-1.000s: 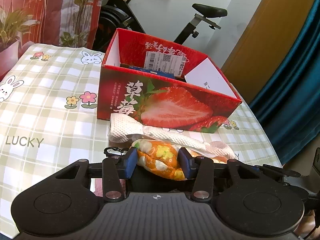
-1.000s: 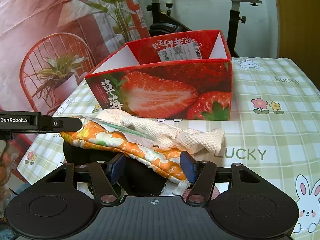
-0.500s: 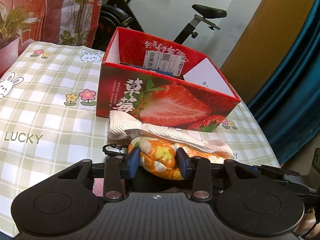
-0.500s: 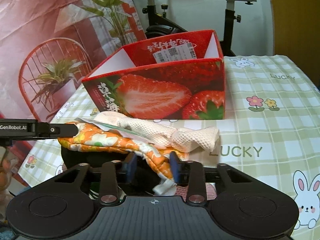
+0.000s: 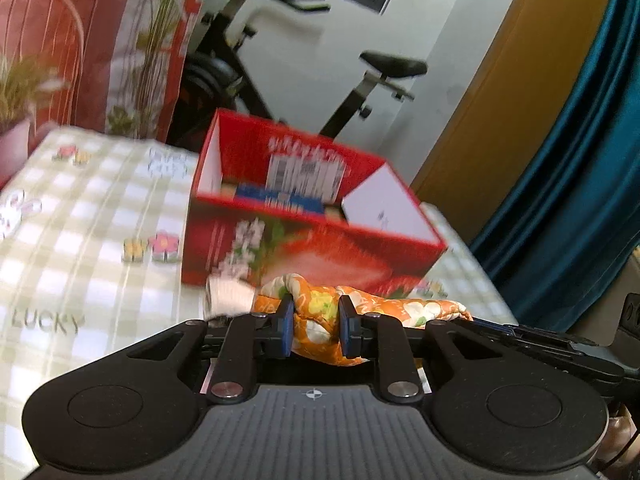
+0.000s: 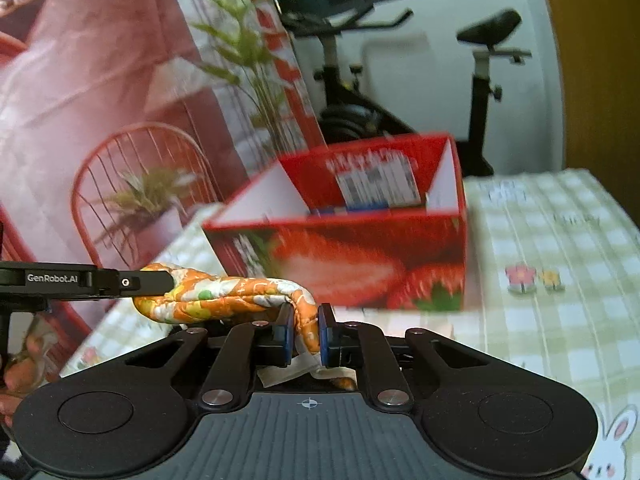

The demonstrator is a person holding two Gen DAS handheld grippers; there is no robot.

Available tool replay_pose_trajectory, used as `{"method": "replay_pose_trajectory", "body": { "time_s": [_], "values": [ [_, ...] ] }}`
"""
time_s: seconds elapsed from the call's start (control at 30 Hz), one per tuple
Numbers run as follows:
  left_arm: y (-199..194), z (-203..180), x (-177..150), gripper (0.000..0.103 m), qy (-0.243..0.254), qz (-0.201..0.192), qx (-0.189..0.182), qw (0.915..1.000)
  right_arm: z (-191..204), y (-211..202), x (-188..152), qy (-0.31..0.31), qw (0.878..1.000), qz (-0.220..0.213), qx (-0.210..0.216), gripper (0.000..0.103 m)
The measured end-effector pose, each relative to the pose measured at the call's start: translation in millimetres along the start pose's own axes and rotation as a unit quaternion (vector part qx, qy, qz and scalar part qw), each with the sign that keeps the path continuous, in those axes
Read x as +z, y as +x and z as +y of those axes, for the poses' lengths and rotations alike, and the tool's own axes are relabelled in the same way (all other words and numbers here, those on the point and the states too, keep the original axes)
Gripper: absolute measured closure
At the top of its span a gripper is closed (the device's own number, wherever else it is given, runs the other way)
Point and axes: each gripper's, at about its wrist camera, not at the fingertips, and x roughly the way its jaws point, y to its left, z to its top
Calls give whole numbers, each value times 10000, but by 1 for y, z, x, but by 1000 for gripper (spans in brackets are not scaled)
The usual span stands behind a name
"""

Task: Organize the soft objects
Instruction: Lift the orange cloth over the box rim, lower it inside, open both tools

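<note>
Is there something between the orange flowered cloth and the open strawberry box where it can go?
Nothing visible blocks it. The orange flowered cloth, pinched by the left claw and right claw, both closing, hangs just before the strawberry box. Only the box's near wall remains to clear; its top is open.

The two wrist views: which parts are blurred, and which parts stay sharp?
Left wrist view: the strawberry box and the checked tablecloth are smeared by motion, the left hand-held gripper is sharp. Right wrist view: same smear on box and cloth; the right hand-held gripper and the orange floral cloth are crisp.
</note>
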Motion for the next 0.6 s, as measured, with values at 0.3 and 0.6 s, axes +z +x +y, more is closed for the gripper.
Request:
{"method": "replay_pose_trajectory", "body": {
  "time_s": [0.3, 0.6],
  "values": [
    [-21, -16, 51, 80, 328, -673, -112, 9971, 14, -17, 59, -506, 9963, -678, 146, 92],
    [17, -16, 105, 80, 418, -865, -111, 9953, 10, 19, 117, -1074, 9898, -932, -130, 92]
  ]
}}
